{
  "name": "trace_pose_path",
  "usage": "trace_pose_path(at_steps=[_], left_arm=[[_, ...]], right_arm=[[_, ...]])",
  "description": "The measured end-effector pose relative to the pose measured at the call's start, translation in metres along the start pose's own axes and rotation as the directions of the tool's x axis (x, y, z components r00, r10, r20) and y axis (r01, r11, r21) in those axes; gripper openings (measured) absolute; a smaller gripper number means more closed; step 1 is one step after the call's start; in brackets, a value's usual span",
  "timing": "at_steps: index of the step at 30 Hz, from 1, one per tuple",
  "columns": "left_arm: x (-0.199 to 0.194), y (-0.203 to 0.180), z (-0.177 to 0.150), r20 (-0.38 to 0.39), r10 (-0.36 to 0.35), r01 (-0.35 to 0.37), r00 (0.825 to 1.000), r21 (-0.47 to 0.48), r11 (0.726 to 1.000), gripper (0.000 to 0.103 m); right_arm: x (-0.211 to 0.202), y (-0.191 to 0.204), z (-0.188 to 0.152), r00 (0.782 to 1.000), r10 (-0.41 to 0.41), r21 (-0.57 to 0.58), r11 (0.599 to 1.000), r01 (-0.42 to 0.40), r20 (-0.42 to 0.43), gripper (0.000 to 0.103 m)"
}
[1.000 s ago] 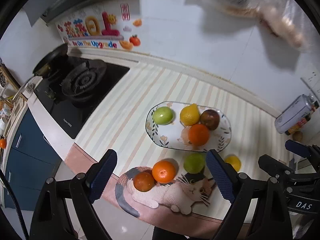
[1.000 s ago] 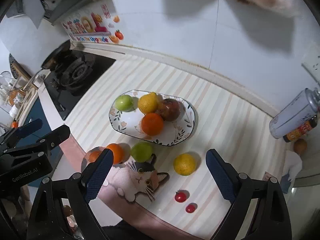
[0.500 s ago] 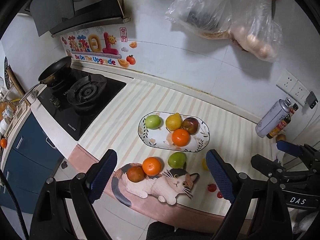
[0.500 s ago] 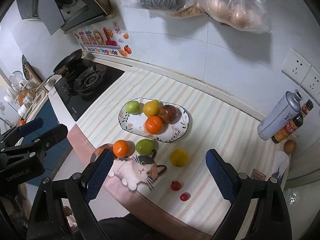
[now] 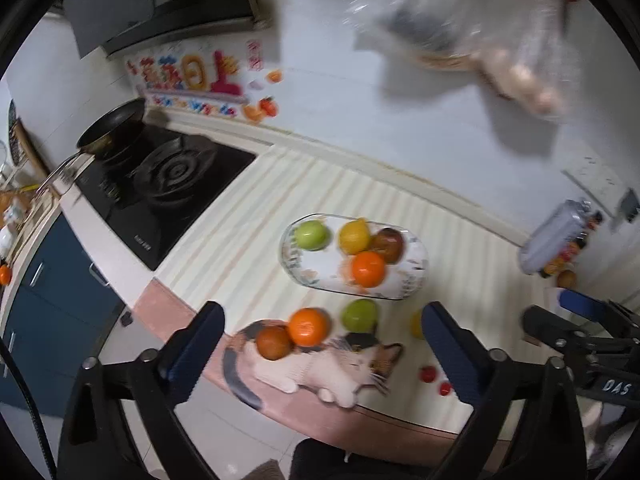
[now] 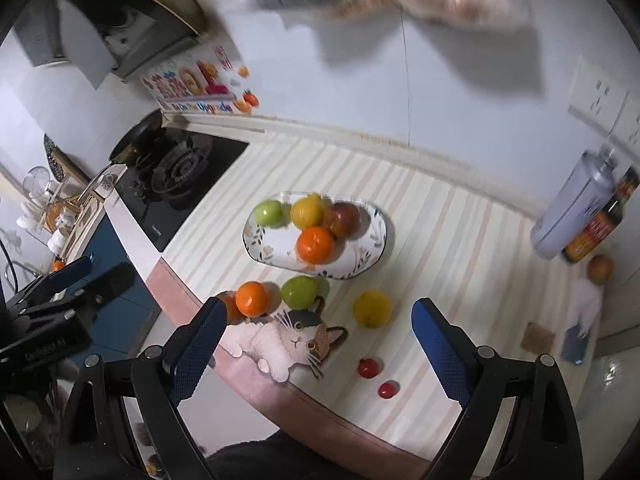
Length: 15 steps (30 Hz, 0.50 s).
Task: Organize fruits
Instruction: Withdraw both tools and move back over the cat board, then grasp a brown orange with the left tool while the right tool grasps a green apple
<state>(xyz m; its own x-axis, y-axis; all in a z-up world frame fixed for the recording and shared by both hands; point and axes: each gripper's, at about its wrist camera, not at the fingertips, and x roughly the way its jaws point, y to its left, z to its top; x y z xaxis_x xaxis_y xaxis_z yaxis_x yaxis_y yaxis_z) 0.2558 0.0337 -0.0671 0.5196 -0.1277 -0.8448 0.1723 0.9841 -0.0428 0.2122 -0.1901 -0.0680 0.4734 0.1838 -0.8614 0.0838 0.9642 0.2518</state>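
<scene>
Hovering above the counter's front edge, the left gripper [image 5: 320, 354] and right gripper [image 6: 316, 346] both have their jaws spread wide, holding nothing. On the plate [image 6: 370, 258] at mid-counter sit 4 fruits: a green apple [image 6: 269, 213], lemon [image 6: 307, 211], red apple [image 6: 343, 219] and orange [image 6: 316, 245]. Near the front edge lie 2 oranges [image 5: 308, 326], a second green apple [image 6: 299, 291], a yellow fruit [image 6: 372, 308] and 2 tomatoes [image 6: 368, 368].

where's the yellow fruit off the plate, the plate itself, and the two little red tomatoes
yellow fruit [image 6: 371, 308]: right wrist view, middle of its skin
plate [image 6: 378, 227]: right wrist view, bare right rim
red tomato [image 6: 367, 367]: right wrist view, its centre
second red tomato [image 6: 387, 390]: right wrist view, its centre
</scene>
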Motion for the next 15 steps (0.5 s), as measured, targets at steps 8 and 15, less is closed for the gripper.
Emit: trace_pose_path(at_steps=[8,15], left_arm=[[0.098,0.053,-0.014,-0.178,0.13,-0.143,0.975,-0.062,0.988,0.101],[0.174,0.08,-0.052,-0.348,0.113,-0.147,0.931,-0.073,0.986,0.101]], right_arm=[[0.138,-0.011,0.005,0.971,0.128,0.148,0.984,-0.099,-0.201,0.095],[0.267,0.011,-0.001,0.922,0.107,0.196,0.98,-0.034,-0.373,0.087]])
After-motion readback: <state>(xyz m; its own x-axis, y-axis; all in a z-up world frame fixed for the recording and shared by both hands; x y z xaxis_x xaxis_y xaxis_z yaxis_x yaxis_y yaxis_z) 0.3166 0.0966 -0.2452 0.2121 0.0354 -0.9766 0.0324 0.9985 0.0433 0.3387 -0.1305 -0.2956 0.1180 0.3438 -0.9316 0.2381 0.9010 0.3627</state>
